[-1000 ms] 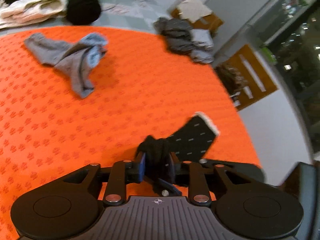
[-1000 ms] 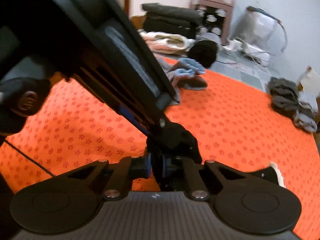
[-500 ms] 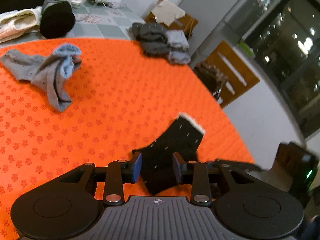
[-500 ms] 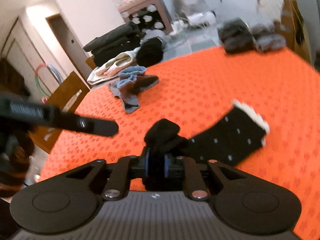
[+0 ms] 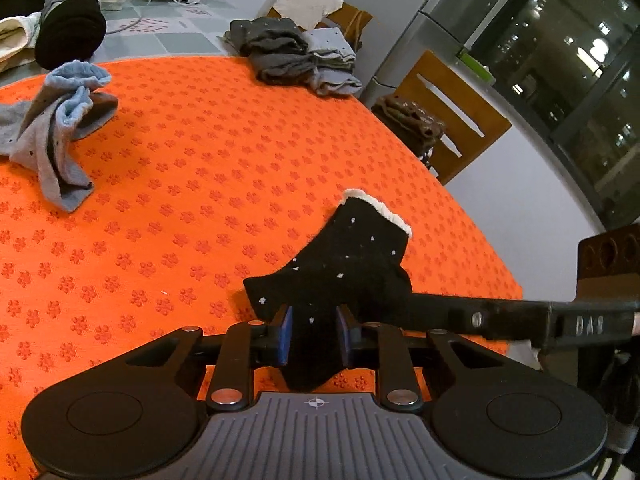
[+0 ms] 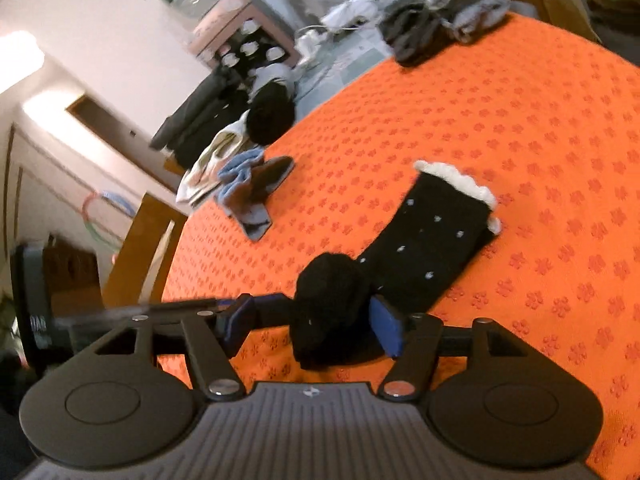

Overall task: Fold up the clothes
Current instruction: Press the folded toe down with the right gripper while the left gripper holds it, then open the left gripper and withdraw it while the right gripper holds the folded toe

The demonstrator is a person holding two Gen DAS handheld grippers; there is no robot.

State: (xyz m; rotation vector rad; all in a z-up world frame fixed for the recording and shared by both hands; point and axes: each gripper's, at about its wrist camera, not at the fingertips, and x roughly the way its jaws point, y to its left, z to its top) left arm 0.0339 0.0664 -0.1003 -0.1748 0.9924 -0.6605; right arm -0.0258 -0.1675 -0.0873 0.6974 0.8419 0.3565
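Observation:
A black sock with white dots and a white fuzzy cuff (image 5: 352,260) lies on the orange patterned cloth (image 5: 200,160). Its toe end passes between the blue pads of my left gripper (image 5: 313,334), which stands partly open around it. In the right wrist view the same sock (image 6: 432,240) stretches away from my right gripper (image 6: 316,328); its bunched foot end sits between the spread pads, which are open. The right gripper's fingers reach in from the right in the left wrist view (image 5: 500,318).
A grey and blue sock pile (image 5: 60,120) lies at the far left of the cloth. Folded grey clothes (image 5: 296,56) sit at the far edge. Wooden chairs (image 5: 444,120) stand beyond the table, one with brown clothes on it. More clothes and a black bundle (image 5: 68,32) lie behind.
Both grippers were shut on the bunched sock; the left opened first, then the right. The sock has been drawn out flatter on the cloth, and the grippers have moved apart.

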